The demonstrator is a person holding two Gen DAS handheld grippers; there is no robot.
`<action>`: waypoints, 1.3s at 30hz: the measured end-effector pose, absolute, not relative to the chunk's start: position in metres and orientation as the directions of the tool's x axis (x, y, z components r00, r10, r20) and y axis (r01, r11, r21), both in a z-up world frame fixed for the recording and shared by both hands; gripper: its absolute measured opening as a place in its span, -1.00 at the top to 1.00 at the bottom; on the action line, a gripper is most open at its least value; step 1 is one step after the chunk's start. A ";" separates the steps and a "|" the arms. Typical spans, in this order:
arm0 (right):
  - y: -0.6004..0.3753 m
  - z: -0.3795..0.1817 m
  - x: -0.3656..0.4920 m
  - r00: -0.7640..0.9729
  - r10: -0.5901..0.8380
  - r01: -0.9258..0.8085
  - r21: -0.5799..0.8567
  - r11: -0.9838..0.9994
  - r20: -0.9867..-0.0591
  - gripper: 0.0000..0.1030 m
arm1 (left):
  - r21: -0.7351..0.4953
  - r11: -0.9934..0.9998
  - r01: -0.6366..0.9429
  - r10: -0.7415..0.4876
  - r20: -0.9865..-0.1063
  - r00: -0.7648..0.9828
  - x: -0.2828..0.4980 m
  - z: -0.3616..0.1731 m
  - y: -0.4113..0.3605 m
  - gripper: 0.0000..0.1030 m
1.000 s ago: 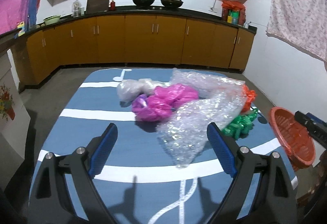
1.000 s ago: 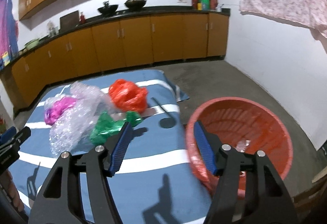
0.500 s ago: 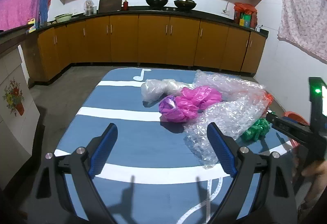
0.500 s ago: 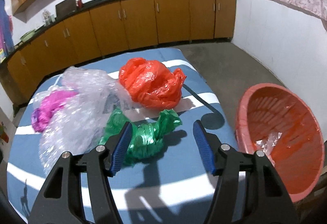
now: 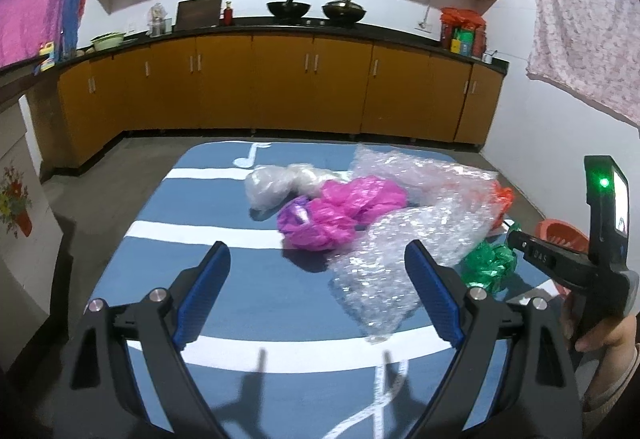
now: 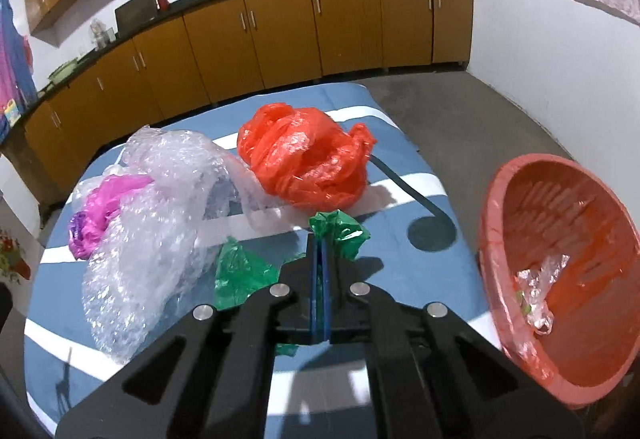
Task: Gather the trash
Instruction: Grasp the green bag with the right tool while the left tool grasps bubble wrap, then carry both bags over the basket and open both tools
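Right gripper pinches crumpled green plastic bag; left gripper spread wide, empty, near bubble wrap sheet.

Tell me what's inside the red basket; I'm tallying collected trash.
Inside the red basket lies one crumpled clear plastic wrapper with some green on it. The near wall hides the part of the bottom behind it.

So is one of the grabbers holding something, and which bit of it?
Yes. The right gripper is shut on the green plastic bag, pinching a crumpled fold near its middle. The left gripper is open and holds nothing.
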State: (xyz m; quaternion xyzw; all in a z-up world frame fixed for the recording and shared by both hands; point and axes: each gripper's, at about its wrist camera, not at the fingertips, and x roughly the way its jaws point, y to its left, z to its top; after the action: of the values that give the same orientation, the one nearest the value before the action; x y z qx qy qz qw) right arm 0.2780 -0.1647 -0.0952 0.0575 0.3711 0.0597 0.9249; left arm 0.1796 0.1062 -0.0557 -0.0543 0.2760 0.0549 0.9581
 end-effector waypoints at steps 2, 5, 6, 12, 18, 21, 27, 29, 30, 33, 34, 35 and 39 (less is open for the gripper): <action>-0.174 -0.092 0.270 0.726 0.152 -0.060 0.159 0.985 -0.670 0.96 | -0.074 0.990 -0.123 0.065 -0.533 0.844 0.182 -0.055 0.100 -0.69; -0.186 -0.087 0.261 0.739 0.149 -0.048 0.169 0.984 -0.657 0.96 | -0.082 0.991 -0.103 0.044 -0.531 0.846 0.187 -0.055 0.089 -0.69; -0.190 -0.084 0.256 0.745 0.144 -0.042 0.169 0.985 -0.651 0.96 | -0.085 0.992 -0.094 0.035 -0.532 0.846 0.190 -0.055 0.084 -0.69; -0.215 -0.074 0.236 0.771 0.100 -0.014 0.140 0.990 -0.629 0.96 | -0.078 0.997 -0.029 -0.018 -0.538 0.843 0.208 -0.055 0.051 -0.61; -0.243 -0.072 0.222 0.766 0.084 0.035 0.173 0.984 -0.637 0.96 | -0.012 0.999 0.044 -0.043 -0.564 0.825 0.236 -0.066 0.007 -0.43; -0.252 -0.073 0.219 0.759 0.085 0.052 0.189 0.981 -0.645 0.96 | 0.042 0.997 0.064 -0.028 -0.573 0.819 0.250 -0.073 -0.012 -0.38; -0.260 -0.073 0.211 0.756 0.090 0.063 0.208 0.976 -0.648 0.96 | 0.050 0.994 0.101 -0.045 -0.643 0.765 0.274 -0.087 -0.020 0.79; -0.261 -0.070 0.208 0.761 0.093 0.059 0.211 0.976 -0.642 0.96 | 0.017 0.995 0.098 -0.064 -0.643 0.763 0.271 -0.085 -0.013 0.83; -0.261 -0.068 0.207 0.763 0.095 0.057 0.213 0.975 -0.640 0.96 | 0.007 0.995 0.098 -0.071 -0.638 0.767 0.267 -0.084 -0.010 0.85; -0.259 -0.064 0.204 0.769 0.105 0.046 0.218 0.975 -0.630 0.96 | -0.007 0.994 0.113 -0.093 -0.622 0.778 0.251 -0.076 0.000 0.87; -0.257 -0.062 0.202 0.772 0.108 0.040 0.217 0.975 -0.626 0.96 | -0.010 0.993 0.117 -0.099 -0.614 0.783 0.244 -0.073 0.004 0.87; -0.256 -0.060 0.200 0.775 0.110 0.036 0.216 0.976 -0.623 0.96 | -0.016 0.993 0.118 -0.104 -0.607 0.788 0.237 -0.068 0.008 0.87; -0.252 -0.054 0.192 0.786 0.115 0.022 0.212 0.977 -0.608 0.96 | -0.042 0.992 0.115 -0.118 -0.584 0.803 0.214 -0.053 0.025 0.87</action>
State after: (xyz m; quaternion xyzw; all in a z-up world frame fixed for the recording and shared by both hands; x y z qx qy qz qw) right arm 0.1925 -0.2522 -0.0536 0.1045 0.3265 0.0248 0.9391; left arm 0.2139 0.0248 -0.0527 -0.0022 0.3079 -0.0613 0.9494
